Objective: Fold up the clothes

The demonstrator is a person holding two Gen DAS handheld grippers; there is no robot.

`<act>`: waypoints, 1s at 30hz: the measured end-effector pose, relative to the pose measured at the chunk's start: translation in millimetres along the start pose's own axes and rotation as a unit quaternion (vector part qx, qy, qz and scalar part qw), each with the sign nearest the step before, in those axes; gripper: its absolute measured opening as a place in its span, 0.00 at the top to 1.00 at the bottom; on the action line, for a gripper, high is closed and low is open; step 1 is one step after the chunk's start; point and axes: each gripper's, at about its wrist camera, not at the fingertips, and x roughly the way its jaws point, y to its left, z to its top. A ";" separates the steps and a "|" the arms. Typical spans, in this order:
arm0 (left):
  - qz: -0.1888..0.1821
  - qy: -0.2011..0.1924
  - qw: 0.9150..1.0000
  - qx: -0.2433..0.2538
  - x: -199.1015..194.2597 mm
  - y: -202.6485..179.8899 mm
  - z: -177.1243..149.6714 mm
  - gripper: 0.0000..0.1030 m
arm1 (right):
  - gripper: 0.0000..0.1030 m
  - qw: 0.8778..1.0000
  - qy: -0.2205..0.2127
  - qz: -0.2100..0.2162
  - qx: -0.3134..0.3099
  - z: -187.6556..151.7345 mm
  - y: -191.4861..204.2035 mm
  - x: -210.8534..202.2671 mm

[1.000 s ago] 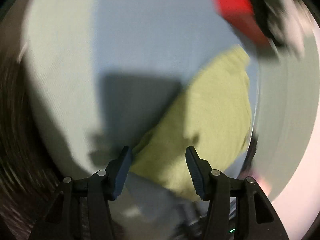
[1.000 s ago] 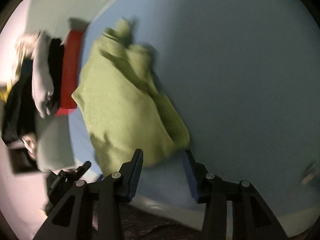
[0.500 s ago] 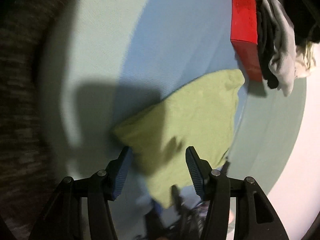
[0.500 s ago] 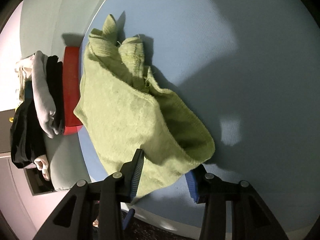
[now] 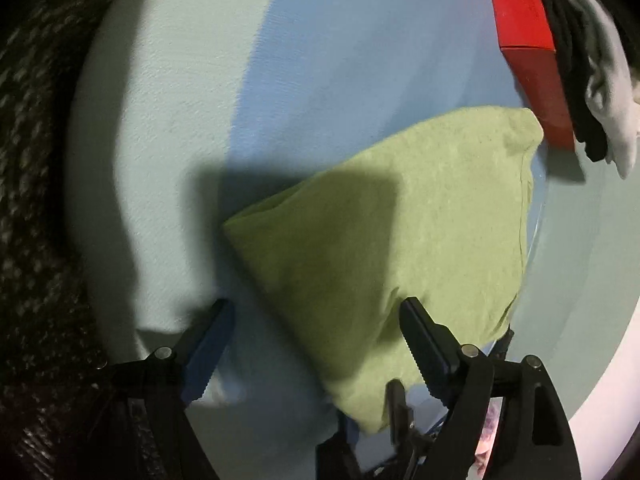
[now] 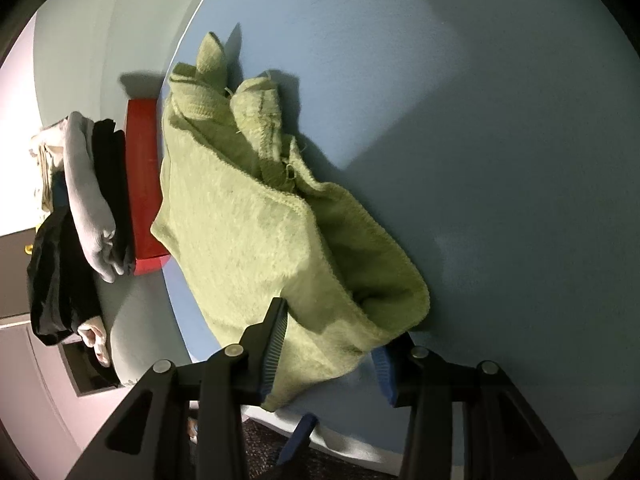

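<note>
Garment count: one fuzzy olive-green knitted garment (image 6: 256, 232), partly folded on the round pale-blue bench (image 6: 500, 140), plus one stack of folded dark and grey clothes (image 6: 92, 196) on a red rectangular box (image 6: 144, 184) at nine o'clock by the bench rim. From three to twelve o'clock the bench surface lies bare. The right hand-held gripper (image 6: 332, 344) pinches the garment's near folded edge between its pads. The left hand-held gripper (image 5: 316, 344) stands wide, its jaws having just been opening, with the garment's corner (image 5: 400, 240) lying loose between them; half a second ago they were narrower over that same corner.
</note>
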 end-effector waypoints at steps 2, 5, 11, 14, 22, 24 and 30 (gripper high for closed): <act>0.003 0.005 1.000 0.003 -0.1 -0.5 1.1 0.19 | 0.56 1.000 0.001 -0.001 -0.005 -3.6 -4.7 -0.8; -0.013 0.020 0.999 0.024 -5.1 0.9 3.5 0.24 | 0.56 1.000 0.003 0.003 -0.001 -3.5 -4.6 0.3; -0.033 0.018 0.998 0.059 -11.0 -3.3 15.4 0.38 | 0.56 1.000 0.002 -0.006 -0.019 -7.0 5.1 4.3; -0.018 0.011 0.994 0.109 -12.6 -10.0 7.6 0.40 | 0.55 1.000 0.000 -0.010 -0.018 -7.4 7.5 7.4; -0.109 0.028 0.976 0.189 -66.4 -41.9 7.9 0.89 | 0.87 0.998 -0.029 -0.026 -0.052 -17.1 25.2 0.0; -0.154 0.013 0.958 0.240 -102.8 -69.4 -1.7 0.90 | 0.88 0.996 -0.049 0.012 -0.079 -19.8 52.0 -20.9; -0.342 -0.010 0.859 0.382 -260.6 -139.8 -55.6 0.95 | 0.88 0.952 -0.172 0.160 -0.198 -38.8 168.3 -138.4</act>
